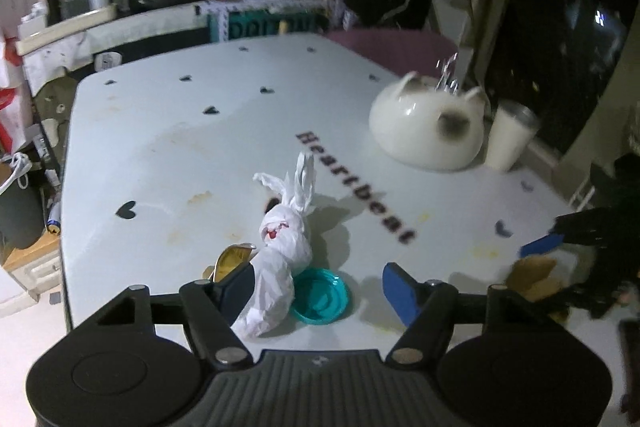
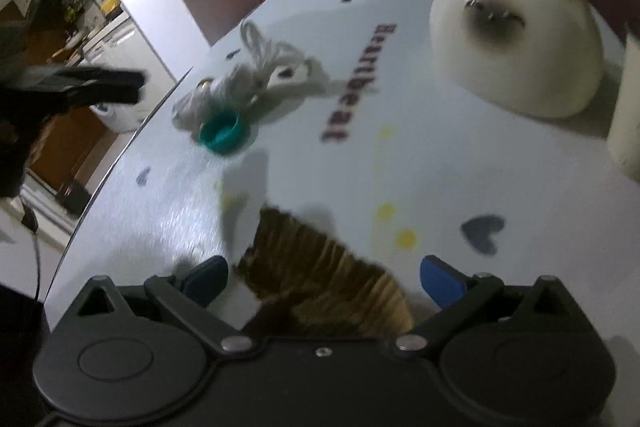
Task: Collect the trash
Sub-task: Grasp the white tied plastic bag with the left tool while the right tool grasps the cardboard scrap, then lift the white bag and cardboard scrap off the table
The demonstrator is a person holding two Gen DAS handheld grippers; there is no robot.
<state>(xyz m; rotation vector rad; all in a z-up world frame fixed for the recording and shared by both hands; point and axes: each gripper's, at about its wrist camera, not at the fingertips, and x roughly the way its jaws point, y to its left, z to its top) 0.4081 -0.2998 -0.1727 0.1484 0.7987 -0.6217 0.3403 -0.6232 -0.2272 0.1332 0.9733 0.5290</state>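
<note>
Much of the right wrist view is smeared by motion, so the brown ribbed thing (image 2: 320,275) lying between the fingers of the right gripper (image 2: 324,283) cannot be identified: it looks like a crumpled, pleated wrapper with a white corner, and its near part runs under the gripper body out of sight. The blue pads (image 2: 440,281) stand well apart on either side of it, and no pad can be seen pressing on it. In the left wrist view the left gripper (image 1: 320,287) has its jaws about half open over the near edge of the white table (image 1: 160,147), a smooth glossy top printed with small dark hearts and the word "Heartbeat". A knotted white plastic bag (image 1: 280,247), thin and wrinkled with two twisted ears standing up and a red spot showing through, lies just beside the left finger, its lower end cut off by the gripper body; whether the pad touches it cannot be told. A round teal cap (image 1: 320,293), shallow and ridged inside, lies between the fingers against the bag, and a shiny gold foil scrap (image 1: 232,259) is half hidden behind the left finger. Farther back stands a glossy cream cat-shaped ceramic pot (image 1: 428,127) with something silvery sticking out, blurred, and beside it a white cup (image 1: 510,135).
</note>
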